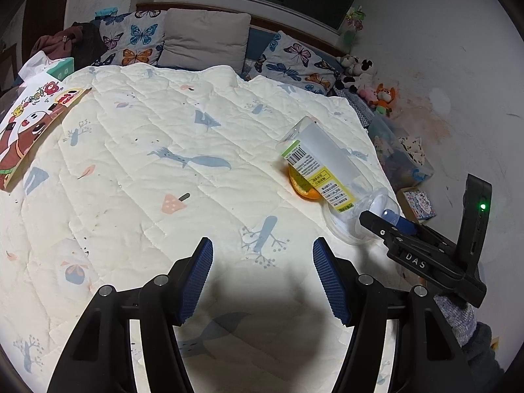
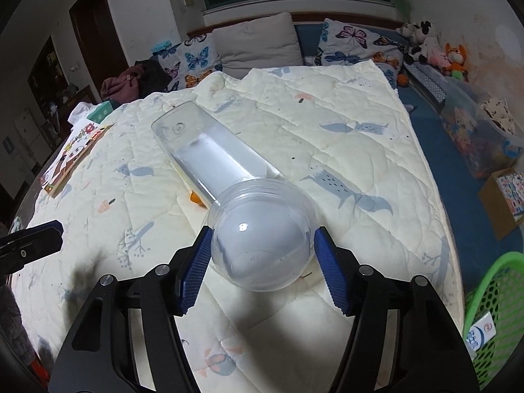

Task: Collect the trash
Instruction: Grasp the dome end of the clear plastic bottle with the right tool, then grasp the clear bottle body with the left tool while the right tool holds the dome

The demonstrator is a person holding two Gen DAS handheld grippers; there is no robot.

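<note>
Blue-padded right gripper (image 2: 260,258) pinches a clear plastic bottle (image 2: 229,177) at its round cap end.
Light, slick, easily crushed; left gripper (image 1: 262,281) hangs wide, empty.

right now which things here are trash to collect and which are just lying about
Belongs to the job:
- clear plastic bottle, its round cap end between the right tool's pads
- orange peel under the bottle
- green basket beside the bed, likely for the trash

Just lying about:
- picture book
- butterfly pillows
- stuffed toys
- left tool, open and holding nothing
</note>
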